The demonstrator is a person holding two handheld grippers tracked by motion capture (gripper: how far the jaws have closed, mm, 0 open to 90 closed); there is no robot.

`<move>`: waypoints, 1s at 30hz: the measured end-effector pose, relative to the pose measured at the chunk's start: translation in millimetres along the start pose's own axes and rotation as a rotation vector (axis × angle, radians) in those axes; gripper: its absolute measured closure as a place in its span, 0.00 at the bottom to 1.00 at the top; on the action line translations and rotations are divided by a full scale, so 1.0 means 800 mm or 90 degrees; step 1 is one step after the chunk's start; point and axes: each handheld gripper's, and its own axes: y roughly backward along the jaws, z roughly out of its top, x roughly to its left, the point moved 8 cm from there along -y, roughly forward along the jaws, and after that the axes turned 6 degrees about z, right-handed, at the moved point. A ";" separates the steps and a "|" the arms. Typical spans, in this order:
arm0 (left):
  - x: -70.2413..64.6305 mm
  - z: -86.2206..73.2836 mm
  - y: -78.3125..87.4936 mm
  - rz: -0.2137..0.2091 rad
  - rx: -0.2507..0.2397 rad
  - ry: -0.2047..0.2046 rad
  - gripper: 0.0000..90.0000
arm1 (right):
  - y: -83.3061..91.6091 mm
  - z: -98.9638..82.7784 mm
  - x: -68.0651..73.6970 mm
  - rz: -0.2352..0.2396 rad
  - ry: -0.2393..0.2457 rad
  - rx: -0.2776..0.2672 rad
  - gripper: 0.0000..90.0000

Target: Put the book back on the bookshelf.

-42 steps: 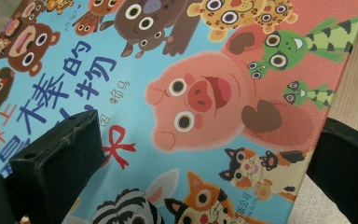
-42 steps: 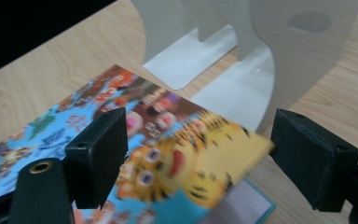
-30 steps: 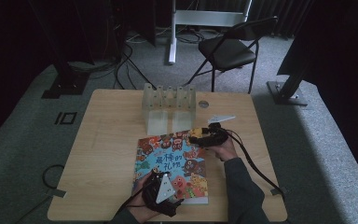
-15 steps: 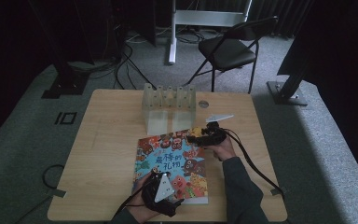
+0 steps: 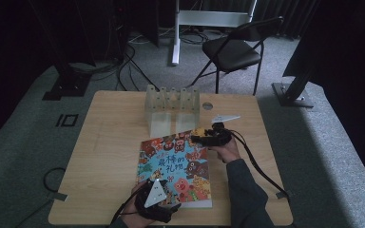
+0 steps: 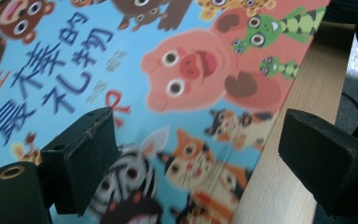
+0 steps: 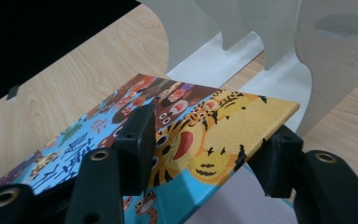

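A picture book point(image 5: 176, 161) with cartoon animals on its cover lies on the wooden table point(image 5: 109, 156). My right gripper point(image 5: 196, 138) is at the book's far right corner. In the right gripper view that corner point(image 7: 242, 116) is raised and sits between the jaws, one pad point(image 7: 137, 140) above the cover and one below. The right gripper point(image 7: 209, 144) is open and its jaws have just been closing. My left gripper point(image 5: 167, 205) is at the book's near edge. Its jaws have just been closing a little. The left gripper point(image 6: 196, 135) is open over the book's point(image 6: 168, 70) near right corner.
A white slotted book rack point(image 5: 171, 102) stands just behind the book and close to the right gripper point(image 7: 270, 37). A dark round spot point(image 5: 207, 105) marks the table beside it. A folding chair point(image 5: 233, 50) and stand bases sit on the floor beyond the table.
My left hand has shifted slightly along the book's near edge. The right hand has stayed at the far corner of the book.
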 end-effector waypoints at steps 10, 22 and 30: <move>0.022 -0.007 0.016 -0.003 -0.008 0.037 0.14 | 0.005 0.011 0.008 0.004 0.012 -0.014 0.58; 0.046 0.003 0.034 0.008 -0.036 0.080 0.16 | 0.008 0.026 0.020 -0.004 0.024 -0.015 0.62; 0.072 -0.004 0.039 0.024 -0.040 0.120 0.16 | 0.011 0.038 0.035 -0.026 0.044 -0.014 0.63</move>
